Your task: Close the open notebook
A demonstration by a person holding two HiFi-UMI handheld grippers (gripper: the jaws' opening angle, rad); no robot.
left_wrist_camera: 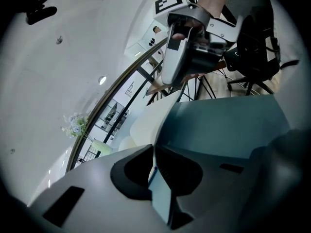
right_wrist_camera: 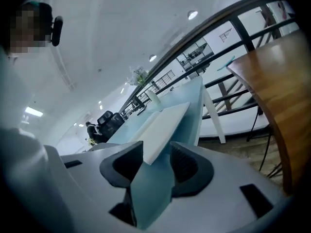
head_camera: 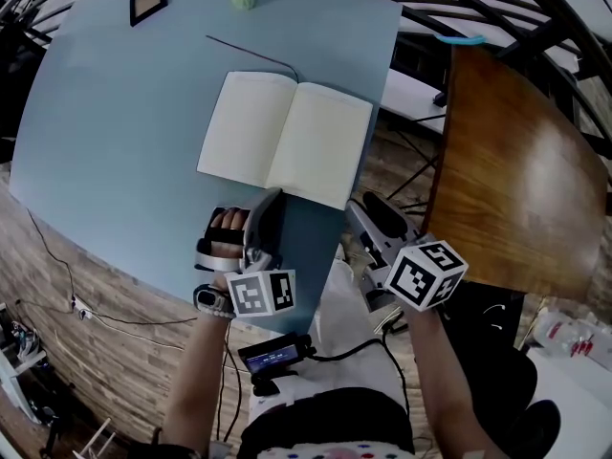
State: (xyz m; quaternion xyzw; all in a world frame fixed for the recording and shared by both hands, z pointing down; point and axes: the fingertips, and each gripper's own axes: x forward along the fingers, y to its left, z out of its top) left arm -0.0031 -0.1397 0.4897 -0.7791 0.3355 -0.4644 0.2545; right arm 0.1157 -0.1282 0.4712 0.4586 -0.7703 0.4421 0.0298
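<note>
The notebook (head_camera: 287, 140), open flat, is found by the table's (head_camera: 115, 113) right edge near its front corner. The left gripper (head_camera: 271, 208) is held clenched and empty at the front edge. The right gripper (head_camera: 375, 216), jaws parted on nothing, is aimed at a page corner, presumably for lifting.

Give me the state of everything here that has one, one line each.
notebook: open, lying flat on the blue table, blank pages up.
left gripper: jaws together, tip at the notebook's near edge, gripping nothing that shows.
right gripper: jaws apart, empty; the notebook's corner shows beyond the gap.
device at the person's waist: screen lit.
</note>
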